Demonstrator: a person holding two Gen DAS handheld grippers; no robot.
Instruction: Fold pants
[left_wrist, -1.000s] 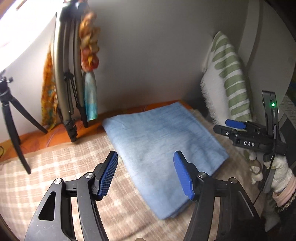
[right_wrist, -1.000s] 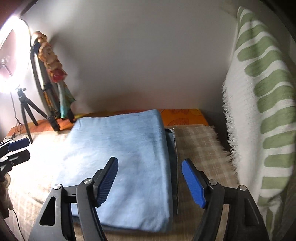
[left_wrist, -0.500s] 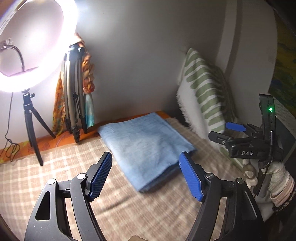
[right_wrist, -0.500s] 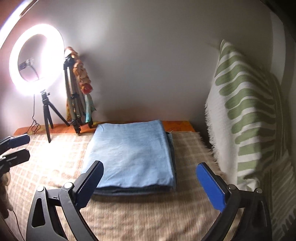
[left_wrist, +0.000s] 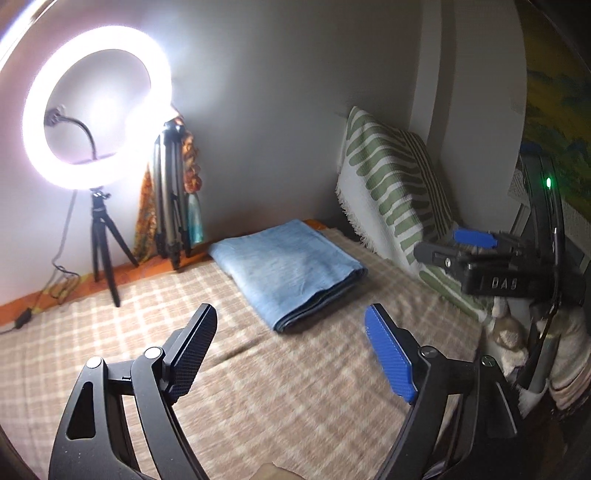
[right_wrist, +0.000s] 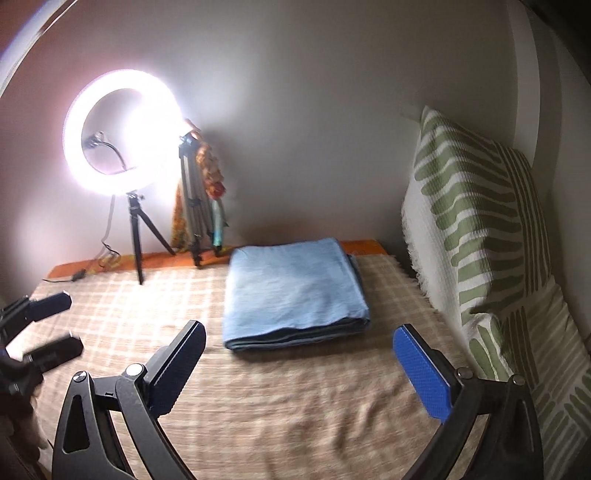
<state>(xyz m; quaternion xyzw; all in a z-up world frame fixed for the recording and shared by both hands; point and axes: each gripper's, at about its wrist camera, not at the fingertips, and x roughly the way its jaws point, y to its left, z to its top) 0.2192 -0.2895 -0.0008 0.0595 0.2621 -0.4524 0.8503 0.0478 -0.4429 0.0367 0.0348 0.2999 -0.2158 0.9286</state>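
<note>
Though folded, pants lie flat

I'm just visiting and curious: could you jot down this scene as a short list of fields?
pants: blue pants folded into a flat stack on the checked blanket
left tongs: jaws opening, nothing between them
right tongs: wide open, empty
behind: lit ring light on a tripod
right side: green-striped pillow leaning against the wall
</note>
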